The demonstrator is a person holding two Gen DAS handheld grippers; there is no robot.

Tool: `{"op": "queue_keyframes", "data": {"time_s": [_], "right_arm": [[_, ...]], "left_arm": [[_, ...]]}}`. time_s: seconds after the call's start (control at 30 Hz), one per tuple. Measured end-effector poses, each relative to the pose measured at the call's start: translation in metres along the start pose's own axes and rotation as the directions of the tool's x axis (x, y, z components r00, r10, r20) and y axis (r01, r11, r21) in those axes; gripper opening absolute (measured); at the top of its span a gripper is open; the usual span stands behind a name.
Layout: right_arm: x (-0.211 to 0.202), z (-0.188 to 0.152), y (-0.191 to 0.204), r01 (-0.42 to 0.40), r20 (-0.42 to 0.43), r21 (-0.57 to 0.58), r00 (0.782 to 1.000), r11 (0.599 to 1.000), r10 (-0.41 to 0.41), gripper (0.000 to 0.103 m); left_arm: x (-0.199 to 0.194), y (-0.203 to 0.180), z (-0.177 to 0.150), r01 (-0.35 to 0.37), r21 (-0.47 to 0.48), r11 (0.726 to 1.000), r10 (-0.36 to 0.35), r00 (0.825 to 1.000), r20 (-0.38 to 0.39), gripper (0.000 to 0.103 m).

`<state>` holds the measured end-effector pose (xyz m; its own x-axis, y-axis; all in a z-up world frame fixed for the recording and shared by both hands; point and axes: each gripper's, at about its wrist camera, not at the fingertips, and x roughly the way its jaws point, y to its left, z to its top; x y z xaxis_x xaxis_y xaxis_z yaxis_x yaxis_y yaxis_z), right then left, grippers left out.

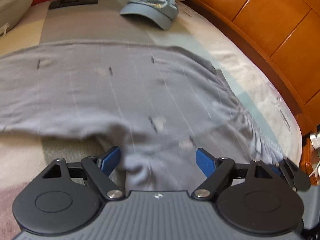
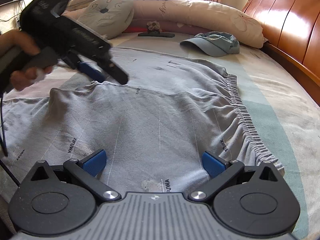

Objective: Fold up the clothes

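Lying flat across the bed [image 2: 280, 108], the grey trousers [image 2: 160, 116] are spread with the gathered elastic waistband [image 2: 243, 118] toward the wooden headboard side and the legs running off to the left, a layout that suits folding one half over the other. The left gripper [image 1: 158, 158] hangs low over the inner seam where the legs divide, its blue fingers [image 1: 112, 158] spread wide with a small ridge of cloth bunched between them but not pinched; the right-wrist view shows its tips right at the fabric. A hand [image 2: 24, 60] carries it from the left. The right gripper [image 2: 154, 162] hovers over the seat of the trousers near the waistband, jaws likewise released and gripping nothing. Judging from this, the left one is placed to take the crotch fold and the right to take the near waistband edge, so the garment can be lifted evenly.

Beyond the far edge of the trousers there is bare sheet, then a blue cap [image 2: 214, 43] and a dark flat object [image 2: 156, 34] near the pillows [image 2: 200, 14]. That strip gives room for a fold away from the person, though the cap sits close to the waistband end.
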<state>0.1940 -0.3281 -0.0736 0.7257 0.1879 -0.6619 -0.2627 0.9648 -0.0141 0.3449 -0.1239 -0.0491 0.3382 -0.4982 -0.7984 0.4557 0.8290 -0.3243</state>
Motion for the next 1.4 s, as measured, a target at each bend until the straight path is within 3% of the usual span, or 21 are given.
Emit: {"op": "queue_keyframes", "data": {"time_s": [0.1, 0.27, 0.43, 0.6, 0.77, 0.83, 0.97, 1.07, 1.23, 1.4], "right_arm": [[0.0, 0.0, -0.001, -0.007, 0.003, -0.005, 1.0, 1.0, 0.007, 0.103], [0.001, 0.001, -0.002, -0.017, -0.003, -0.015, 1.0, 1.0, 0.017, 0.103], [0.0, -0.001, -0.001, -0.011, 0.006, -0.011, 1.0, 1.0, 0.011, 0.103], [-0.001, -0.003, -0.002, -0.013, 0.016, -0.01, 1.0, 1.0, 0.013, 0.103], [-0.002, 0.006, -0.006, -0.026, -0.019, -0.019, 0.999, 0.999, 0.026, 0.103], [-0.005, 0.015, -0.012, -0.031, -0.018, -0.006, 0.999, 1.0, 0.031, 0.103], [-0.007, 0.048, -0.039, -0.044, 0.071, 0.062, 0.997, 0.997, 0.039, 0.103], [0.012, 0.077, -0.058, -0.052, 0.09, 0.104, 0.995, 0.993, 0.042, 0.103], [0.064, 0.117, -0.077, -0.097, 0.075, 0.137, 0.993, 0.986, 0.087, 0.103], [0.126, 0.127, -0.098, -0.106, -0.045, 0.18, 0.992, 0.978, 0.116, 0.103]], "left_arm": [[-0.007, -0.005, 0.004, -0.023, 0.033, 0.999, 0.024, 0.999, -0.028, 0.082], [-0.011, -0.003, 0.03, -0.027, 0.019, 0.999, 0.026, 0.997, 0.067, 0.082], [0.012, 0.015, 0.032, -0.078, 0.007, 0.997, 0.078, 0.997, 0.023, 0.08], [-0.01, 0.022, 0.032, -0.108, -0.054, 0.993, 0.109, 0.994, 0.022, 0.079], [-0.047, 0.01, 0.025, -0.145, -0.009, 0.989, 0.146, 0.985, 0.093, 0.081], [-0.06, 0.004, 0.021, -0.17, 0.02, 0.985, 0.166, 0.978, 0.123, 0.082], [-0.082, 0.0, 0.004, -0.267, 0.057, 0.962, 0.257, 0.956, 0.14, 0.082], [-0.1, 0.006, -0.013, -0.335, 0.037, 0.941, 0.328, 0.935, 0.135, 0.082], [-0.128, 0.022, -0.041, -0.411, -0.049, 0.91, 0.414, 0.901, 0.129, 0.083], [-0.15, 0.039, -0.067, -0.433, -0.165, 0.886, 0.454, 0.883, 0.119, 0.083]]}}
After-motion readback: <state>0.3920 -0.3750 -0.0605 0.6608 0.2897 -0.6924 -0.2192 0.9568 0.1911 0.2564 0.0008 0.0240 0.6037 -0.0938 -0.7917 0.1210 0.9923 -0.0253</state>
